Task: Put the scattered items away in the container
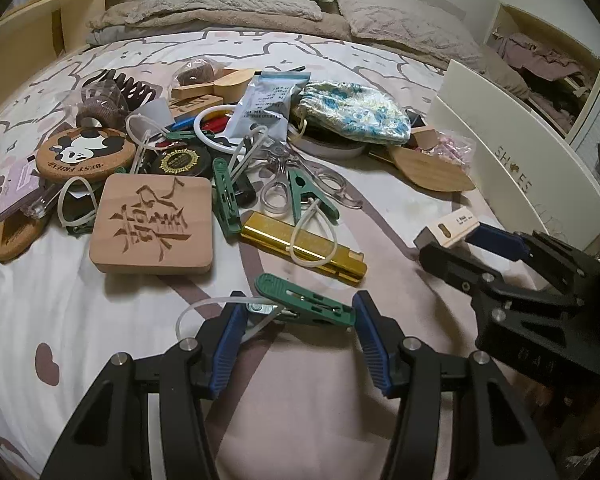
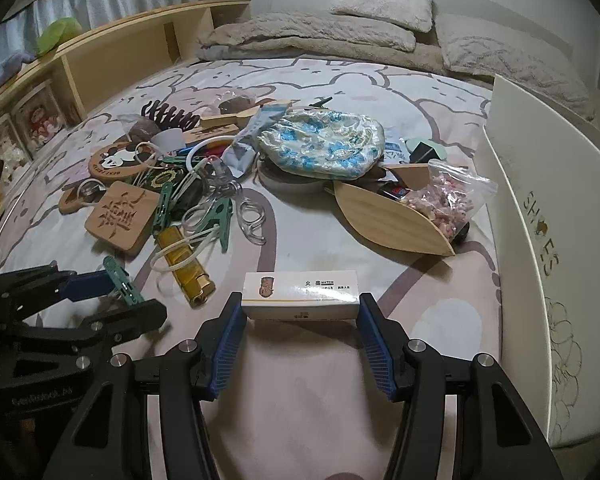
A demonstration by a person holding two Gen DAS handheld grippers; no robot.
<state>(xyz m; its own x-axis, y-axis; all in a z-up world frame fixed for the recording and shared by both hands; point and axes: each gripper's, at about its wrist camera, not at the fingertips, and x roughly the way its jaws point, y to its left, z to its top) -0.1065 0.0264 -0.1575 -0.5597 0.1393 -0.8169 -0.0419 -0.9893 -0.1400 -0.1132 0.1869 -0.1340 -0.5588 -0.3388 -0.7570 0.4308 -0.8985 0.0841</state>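
Observation:
My left gripper [image 1: 298, 314] is shut on a green clothes peg [image 1: 304, 300] with a white loop, held just above the bedsheet; it also shows in the right wrist view [image 2: 124, 280]. My right gripper [image 2: 300, 312] is shut on a white matchbox [image 2: 300, 294], also seen in the left wrist view [image 1: 454, 226]. The white shoe box [image 2: 540, 216] stands at the right; in the left wrist view [image 1: 520, 168] it is beyond the right gripper. A pile of scattered items lies ahead: a carved wooden coaster [image 1: 154, 224], a gold bar-shaped case [image 1: 304, 246], more green pegs [image 1: 308, 194].
Also in the pile are a panda cork coaster [image 1: 86, 154], clear scissors [image 1: 300, 184], a floral pouch [image 2: 320, 144], a wooden leaf tray [image 2: 392, 220] and a bag of pink bits [image 2: 448, 196]. Pillows [image 2: 380, 20] lie at the far end. A wooden shelf [image 2: 140, 48] runs along the left.

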